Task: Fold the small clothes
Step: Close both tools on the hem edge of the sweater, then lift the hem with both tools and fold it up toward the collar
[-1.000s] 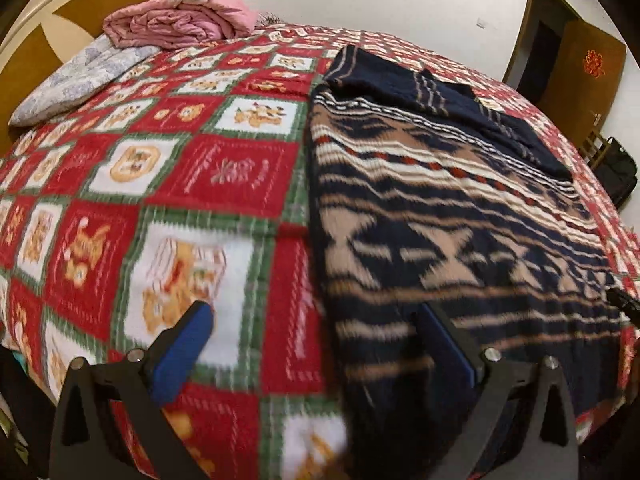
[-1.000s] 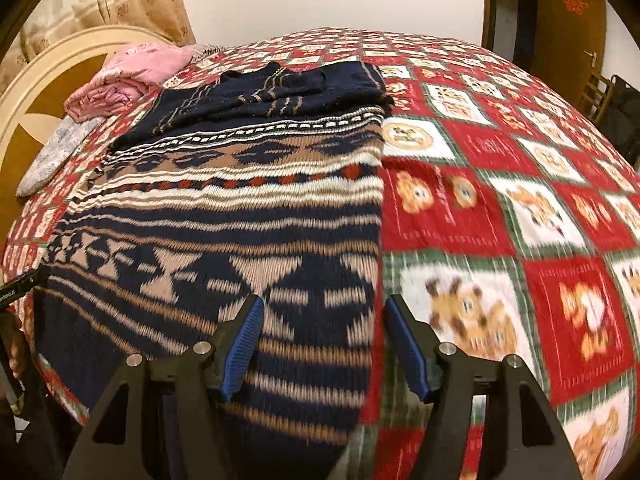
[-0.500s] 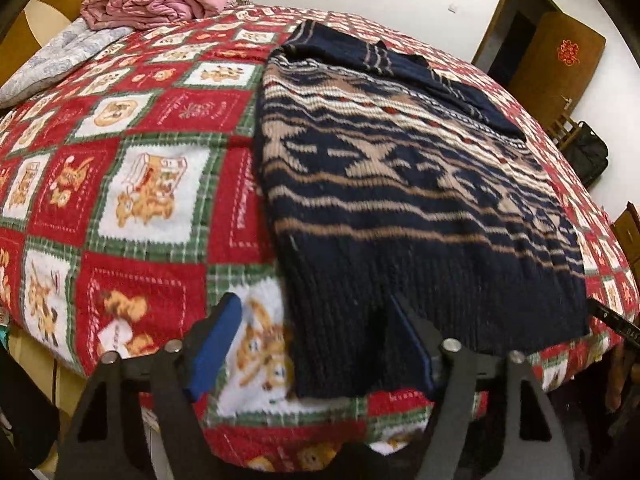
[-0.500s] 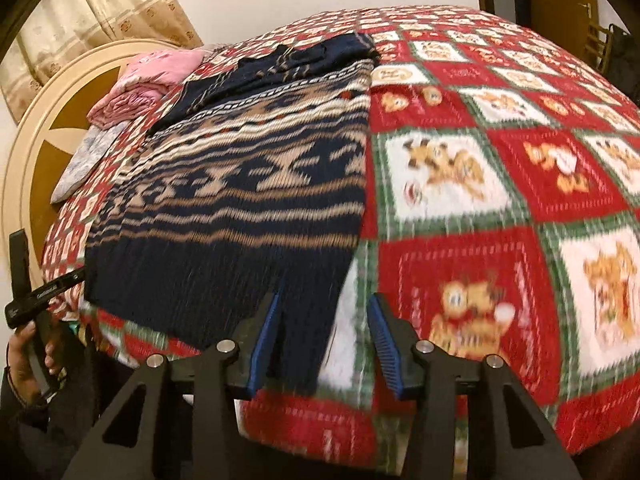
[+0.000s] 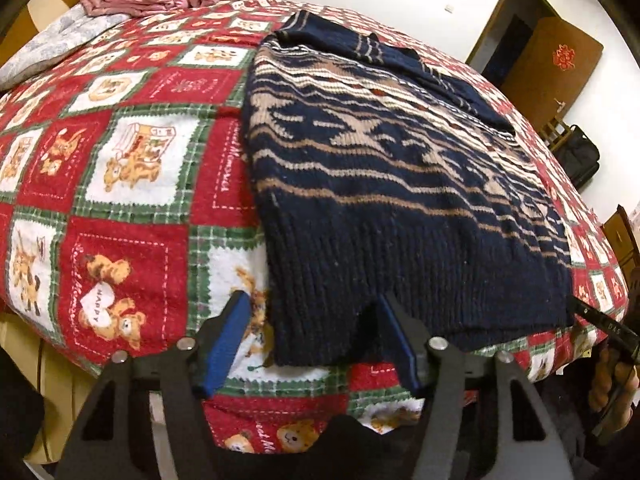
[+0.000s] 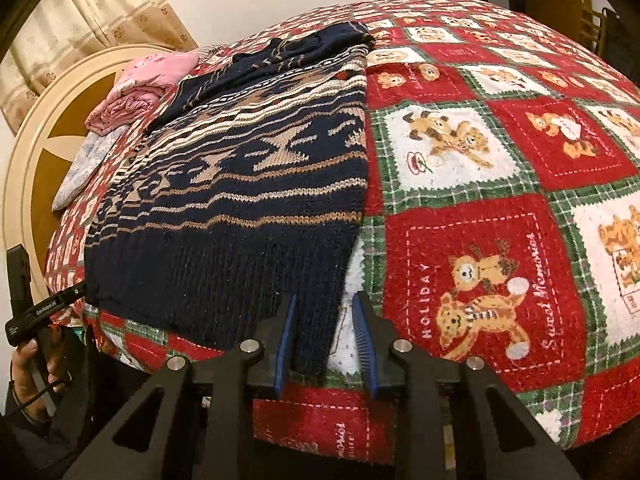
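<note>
Sweater: a navy and tan patterned knit sweater lies flat on the bed, its ribbed hem hanging at the near edge.
Bedspread: red and green teddy-bear quilt beneath it.
Left gripper: fingers spread wide either side of the hem's left corner, not closed on it.
Right gripper: fingers parted more narrowly, straddling the hem's right corner.
Left view only: brown door, black bag.
Right view only: curtain, round headboard.
Both views: pink folded bedding at the head.
</note>
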Tool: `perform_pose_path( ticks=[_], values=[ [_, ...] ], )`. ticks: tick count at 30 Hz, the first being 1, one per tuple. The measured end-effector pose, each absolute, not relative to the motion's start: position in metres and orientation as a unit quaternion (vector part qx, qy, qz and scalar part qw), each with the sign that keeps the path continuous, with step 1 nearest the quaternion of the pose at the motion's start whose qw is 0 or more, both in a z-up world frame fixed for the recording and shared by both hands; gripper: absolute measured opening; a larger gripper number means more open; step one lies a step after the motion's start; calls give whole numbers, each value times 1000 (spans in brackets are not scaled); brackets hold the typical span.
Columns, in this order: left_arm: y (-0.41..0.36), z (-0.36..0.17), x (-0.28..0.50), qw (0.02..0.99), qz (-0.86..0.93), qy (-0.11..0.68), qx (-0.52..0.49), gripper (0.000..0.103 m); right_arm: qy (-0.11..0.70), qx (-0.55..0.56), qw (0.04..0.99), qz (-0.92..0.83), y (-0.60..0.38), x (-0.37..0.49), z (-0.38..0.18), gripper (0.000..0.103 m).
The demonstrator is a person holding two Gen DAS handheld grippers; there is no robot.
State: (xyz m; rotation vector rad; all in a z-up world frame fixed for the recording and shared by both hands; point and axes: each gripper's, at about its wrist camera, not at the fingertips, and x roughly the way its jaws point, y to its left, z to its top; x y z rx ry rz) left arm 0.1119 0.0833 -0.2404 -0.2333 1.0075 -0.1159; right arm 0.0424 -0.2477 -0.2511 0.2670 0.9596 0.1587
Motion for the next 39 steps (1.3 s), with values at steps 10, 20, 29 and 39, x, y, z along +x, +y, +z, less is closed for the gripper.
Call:
perform_pose_path(
  ticks=[10,20,29,39],
  values=[
    [87,-236,110,865,-47,484,-119,42,452,137,877,87,-249,40,-247,26],
    [80,-231,109,868,-81,476,-117,9,436,128,884,108,-239,36,-239,7],
    [102,-214,108,868,-113,442,-195,8,390,213,882,158,-253,29,-220,7],
    [114,-188,113,872,-144,404,-236,8,335,221,902,159,-260,28,-186,6]
  ],
)
